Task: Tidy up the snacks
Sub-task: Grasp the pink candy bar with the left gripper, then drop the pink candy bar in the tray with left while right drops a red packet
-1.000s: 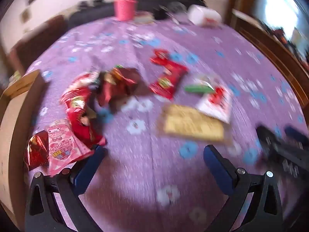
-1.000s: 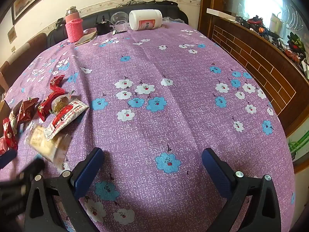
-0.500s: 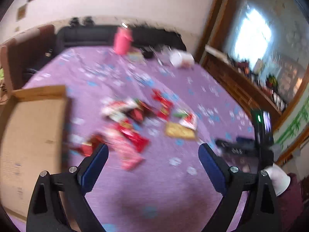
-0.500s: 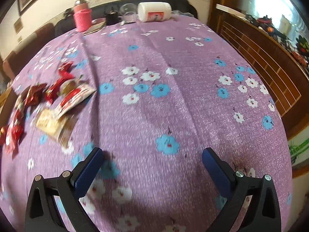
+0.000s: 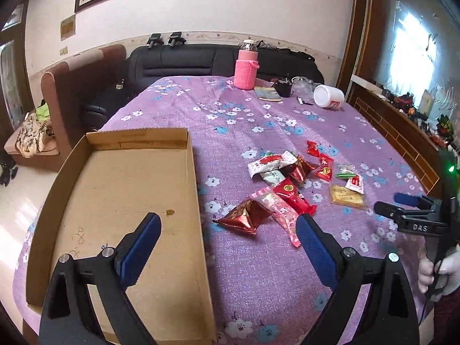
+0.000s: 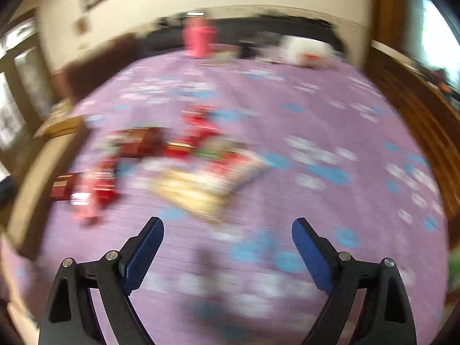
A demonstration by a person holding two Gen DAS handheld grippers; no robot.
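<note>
Pulling back from the snack packets (image 5: pixel 287 184), the left tongs (image 5: pixel 228 240) now hang wide and empty above the cardboard tray (image 5: pixel 120 189) edge, so tray and packets both show. Packets lie scattered on the purple floral surface (image 5: pixel 258 273), none in the tray. Right tongs (image 6: pixel 228 245), also wide and empty, swing toward them; sorting has barely begun.

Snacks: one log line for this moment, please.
left claw: open, empty | right claw: open, empty | snacks: on tablecloth | cardboard box: no snacks inside
</note>
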